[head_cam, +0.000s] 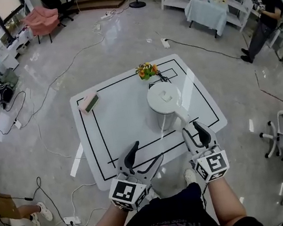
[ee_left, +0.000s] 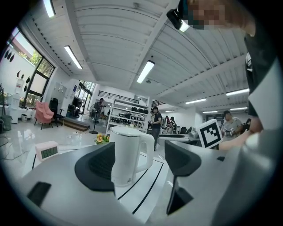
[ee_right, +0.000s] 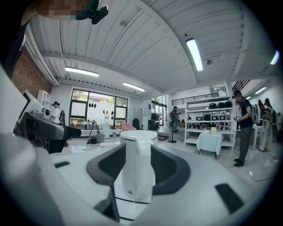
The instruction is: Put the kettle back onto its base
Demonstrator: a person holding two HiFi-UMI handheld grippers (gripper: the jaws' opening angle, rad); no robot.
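**A:** so where's the kettle (head_cam: 164, 100) relative to the jaws here?

**B:** It's stood upright on the white table (head_cam: 109, 141), a bit right of the middle, inside the black outline printed on the top. The right gripper (head_cam: 194, 128) is lined up on it. In the right gripper view the handle (ee_right: 140, 152) is seen dead centre in the gap, just ahead of the tips. Those jaws are set well apart, wider than the handle, and nothing is pinched or touched. The left gripper (head_cam: 147, 151) is positioned at the table's near edge, with its jaws spread wide too and nothing between them. The kettle is seen farther ahead of it, clear of the pads (ee_left: 99, 170).

**A:** on its base or not?

**B:** Can't be told, honestly. No separate base can be made out under it.

**A:** materials?

**B:** Smooth white plastic, shaped as a tall, slightly tapered cylinder, topped with a flat round lid (head_cam: 156, 96) and fitted with a chunky loop handle. The pads are black, curved and finely ribbed, set in pale grey shells. The table top looks matte.
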